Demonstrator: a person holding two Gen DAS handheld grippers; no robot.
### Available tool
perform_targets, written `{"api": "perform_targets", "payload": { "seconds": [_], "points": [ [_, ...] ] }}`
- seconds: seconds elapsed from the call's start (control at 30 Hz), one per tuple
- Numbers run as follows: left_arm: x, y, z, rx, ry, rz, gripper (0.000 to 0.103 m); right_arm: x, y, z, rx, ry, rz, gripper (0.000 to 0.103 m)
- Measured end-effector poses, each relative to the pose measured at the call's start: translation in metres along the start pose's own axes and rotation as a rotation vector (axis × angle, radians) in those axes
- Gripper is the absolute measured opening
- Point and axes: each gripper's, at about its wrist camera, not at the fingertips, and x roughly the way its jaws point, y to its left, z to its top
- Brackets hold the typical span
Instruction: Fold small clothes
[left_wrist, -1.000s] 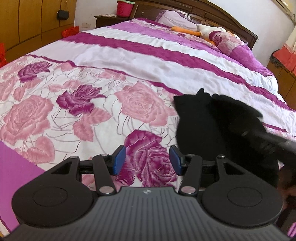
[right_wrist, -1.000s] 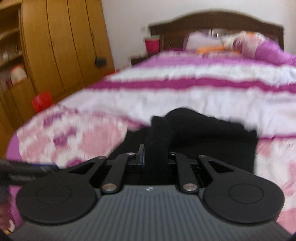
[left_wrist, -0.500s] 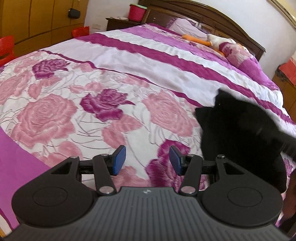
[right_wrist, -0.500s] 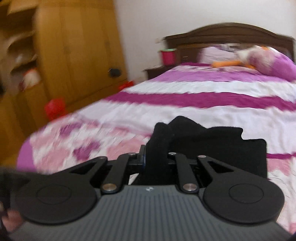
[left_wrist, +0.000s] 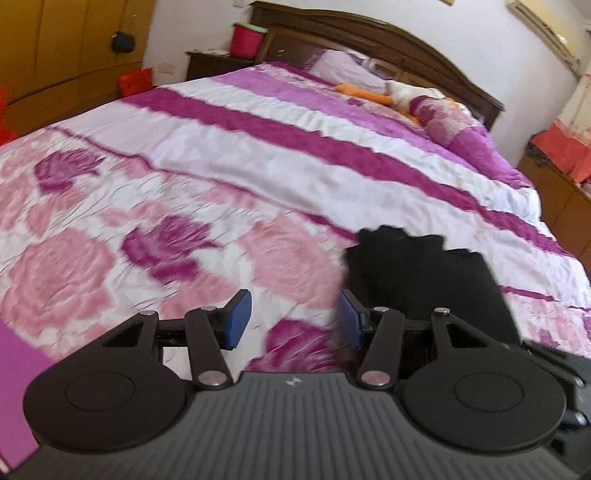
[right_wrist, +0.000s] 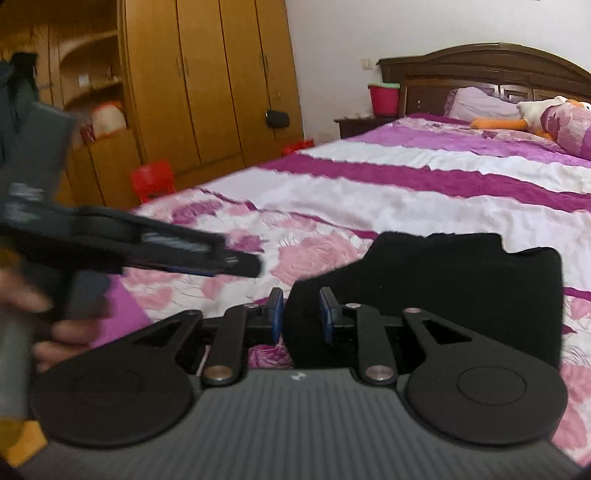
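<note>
A small black garment (left_wrist: 424, 280) lies folded on the flowered bedspread (left_wrist: 184, 229); it also shows in the right wrist view (right_wrist: 443, 280). My left gripper (left_wrist: 293, 317) is open and empty, just left of the garment's near edge. My right gripper (right_wrist: 301, 314) has its blue pads a little apart, with the garment's near left edge lying between them. The left gripper also shows in the right wrist view (right_wrist: 236, 264), hovering over the bed to the left.
The bed's wooden headboard (left_wrist: 369, 40), pillows and a plush duck (right_wrist: 532, 114) are at the far end. A wooden wardrobe (right_wrist: 207, 85), a red stool (right_wrist: 153, 181) and a nightstand with a red bucket (left_wrist: 245, 38) stand to the left.
My right gripper has opened and let the black garment down onto the bed, where it lies flatter. My left gripper has swung back toward the garment, still open.
</note>
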Motion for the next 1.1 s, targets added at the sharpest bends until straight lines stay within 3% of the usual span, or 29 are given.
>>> {"api": "perform_targets", "payload": {
  "seconds": [0.1,0.27,0.37,0.47,0.57,0.67,0.77,0.87,0.97,1.1],
  "points": [
    [0.011,-0.017,0.010,0.022,0.003,-0.045,0.058,-0.024,-0.007,0.001,0.031,-0.048,-0.020,0.024],
    [0.053,-0.043,0.026,0.001,0.054,-0.136,0.058,-0.045,-0.039,-0.002,0.106,-0.127,-0.207,0.025],
    [0.084,-0.060,0.029,0.017,0.066,-0.088,0.058,-0.047,-0.065,-0.004,0.187,-0.134,-0.339,0.027],
    [0.111,-0.066,0.030,0.014,0.084,-0.037,0.058,-0.045,-0.084,-0.010,0.246,-0.133,-0.414,0.027],
    [0.130,-0.059,0.031,-0.071,0.102,-0.087,0.056,-0.037,-0.097,-0.021,0.285,-0.109,-0.430,0.027],
    [0.132,-0.057,0.029,-0.105,0.083,-0.136,0.015,-0.032,-0.101,-0.033,0.297,-0.094,-0.424,0.027],
    [0.118,-0.066,0.026,-0.014,-0.014,-0.050,0.013,-0.029,-0.097,-0.033,0.296,-0.104,-0.403,0.027],
    [0.139,-0.065,0.018,0.035,0.027,0.051,0.013,-0.020,-0.090,-0.031,0.242,-0.098,-0.388,0.027],
    [0.149,-0.052,0.012,0.011,0.040,0.077,0.013,-0.012,-0.088,-0.034,0.238,-0.084,-0.376,0.028],
    [0.142,-0.053,0.016,0.053,0.036,0.058,0.013,-0.007,-0.087,-0.038,0.214,-0.066,-0.383,0.035]
  ]
}}
